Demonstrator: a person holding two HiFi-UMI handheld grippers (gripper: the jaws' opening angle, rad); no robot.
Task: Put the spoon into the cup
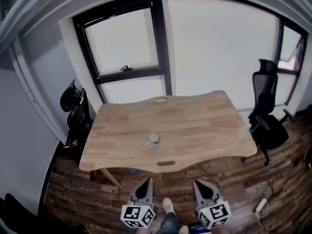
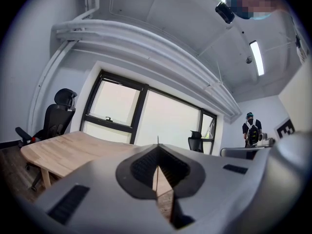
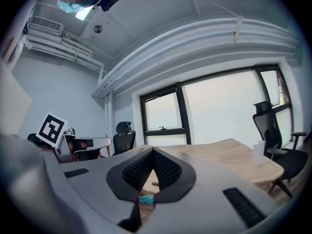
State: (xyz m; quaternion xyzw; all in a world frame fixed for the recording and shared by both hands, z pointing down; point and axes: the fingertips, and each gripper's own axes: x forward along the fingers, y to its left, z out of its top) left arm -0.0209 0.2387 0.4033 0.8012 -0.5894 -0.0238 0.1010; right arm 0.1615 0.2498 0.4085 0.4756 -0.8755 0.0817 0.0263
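Observation:
A small clear cup (image 1: pixel 153 139) stands near the middle of the wooden table (image 1: pixel 195 126), toward its front edge. No spoon can be made out; it is too small to tell whether one lies by the cup. My left gripper (image 1: pixel 147 182) and right gripper (image 1: pixel 197 184) hover side by side over the floor, short of the table's front edge, pointing at it. Both have their jaws together with nothing between them. In the left gripper view the left gripper (image 2: pixel 157 148) points level over the table (image 2: pixel 63 150). The right gripper (image 3: pixel 152 150) looks the same in its own view.
Black office chairs stand left (image 1: pixel 78 108) and right (image 1: pixel 265 113) of the table. A translucent container (image 1: pixel 243 130) sits at the table's right edge. My shoes (image 1: pixel 168 206) are on the plank floor, with a white power strip (image 1: pixel 261 206) to the right. A person (image 2: pixel 251 129) stands far off.

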